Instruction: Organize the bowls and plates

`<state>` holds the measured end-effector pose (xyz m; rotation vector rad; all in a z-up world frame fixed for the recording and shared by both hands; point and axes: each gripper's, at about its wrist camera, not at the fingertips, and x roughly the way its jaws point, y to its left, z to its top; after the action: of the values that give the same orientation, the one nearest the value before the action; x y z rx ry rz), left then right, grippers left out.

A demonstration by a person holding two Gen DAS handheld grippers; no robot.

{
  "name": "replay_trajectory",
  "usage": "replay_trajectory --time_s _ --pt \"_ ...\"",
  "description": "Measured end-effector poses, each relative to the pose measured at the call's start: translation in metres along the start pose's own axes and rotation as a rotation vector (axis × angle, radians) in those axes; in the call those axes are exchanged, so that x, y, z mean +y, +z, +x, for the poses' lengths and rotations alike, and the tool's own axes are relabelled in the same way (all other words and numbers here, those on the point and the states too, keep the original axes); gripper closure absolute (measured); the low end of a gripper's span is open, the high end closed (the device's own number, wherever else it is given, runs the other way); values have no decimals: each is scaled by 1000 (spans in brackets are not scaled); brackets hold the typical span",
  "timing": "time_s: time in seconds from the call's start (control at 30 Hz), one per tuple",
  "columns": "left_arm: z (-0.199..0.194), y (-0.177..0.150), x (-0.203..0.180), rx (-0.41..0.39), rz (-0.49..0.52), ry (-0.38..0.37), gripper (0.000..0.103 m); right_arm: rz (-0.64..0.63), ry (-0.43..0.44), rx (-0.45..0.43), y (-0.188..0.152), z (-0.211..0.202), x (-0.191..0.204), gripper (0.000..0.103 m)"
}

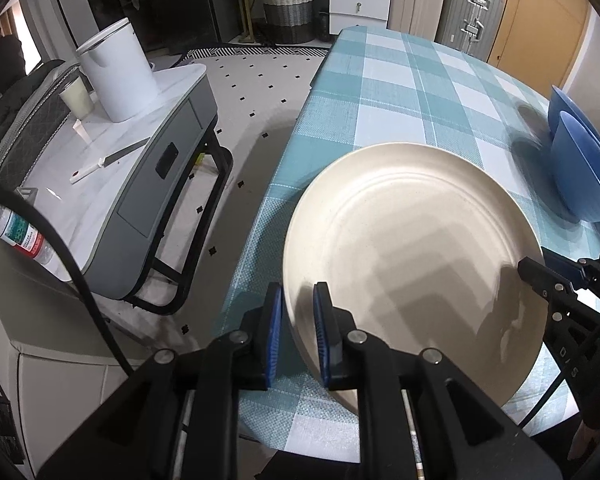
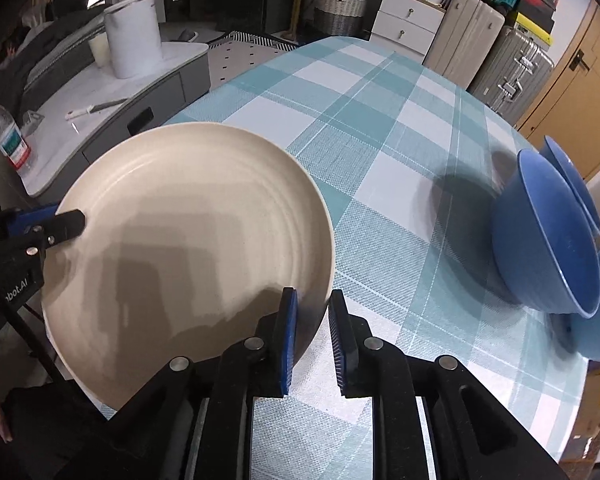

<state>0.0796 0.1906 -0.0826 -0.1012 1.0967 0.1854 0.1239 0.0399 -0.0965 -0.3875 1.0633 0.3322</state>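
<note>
A cream plate (image 1: 416, 248) (image 2: 188, 232) lies flat and low over the teal checked tablecloth (image 1: 396, 92) near the table's front left corner; whether it rests on the cloth I cannot tell. My left gripper (image 1: 298, 292) has its pads on both sides of the plate's left rim, close against it. My right gripper (image 2: 312, 298) straddles the right rim: one pad lies over the plate, the other stands off the edge with cloth showing between. Three blue bowls (image 2: 548, 240) (image 1: 580, 176) lean together on the table to the right, apart from the plate.
Left of the table stands a grey side table (image 1: 156, 168) with a white canister (image 1: 116, 72), a cup and a water bottle (image 1: 16, 232). A woven basket (image 1: 288, 8), white drawers and suitcases (image 2: 512, 64) line the back wall. The table's left edge runs just beside the plate.
</note>
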Motion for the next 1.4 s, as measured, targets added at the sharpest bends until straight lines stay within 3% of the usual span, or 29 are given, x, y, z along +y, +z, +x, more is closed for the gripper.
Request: replay_trajectory --time_s 0.17,0.37,0.47,0.53,0.67,0.77,0.83,0.97,1.07,1.1,1.13,1.2,1.4 --pt "-8 1 1 -25 -20 -7 89 5 4 -49 -3 -11 -7 87" --pt "-53 6 -4 -207 -5 21 88 88 49 -190 -14 -43 -26 82" --pt "-79 4 -23 -284 40 -13 80 125 63 -271 -25 -61 -37 72" --pt "-92 1 -37 -337 67 -29 59 149 53 -327 -34 -72 -46 54" --pt "-110 -4 -72 -408 111 -100 58 205 31 -433 -57 -92 -67 49" --pt "-109 -6 -101 -411 143 -151 57 241 -1 -478 -71 -107 -85 37" --pt "-105 -6 -117 -413 139 -128 56 269 -22 -526 -83 -118 -98 25" --pt "-95 -1 -139 -383 121 -207 56 291 -63 -604 -102 -138 -120 16" --pt "-94 1 -152 -413 98 -237 53 313 -134 -670 -117 -154 -139 9" --pt "-96 1 -158 -439 97 -258 42 328 -139 -689 -123 -160 -145 5" --pt "-98 1 -162 -459 99 -266 23 344 -137 -704 -127 -163 -151 3" --pt "-107 0 -172 -530 114 -264 8 390 -107 -727 -136 -169 -166 3" --pt "-143 4 -193 -666 145 -316 0 490 -74 -799 -161 -190 -193 3"
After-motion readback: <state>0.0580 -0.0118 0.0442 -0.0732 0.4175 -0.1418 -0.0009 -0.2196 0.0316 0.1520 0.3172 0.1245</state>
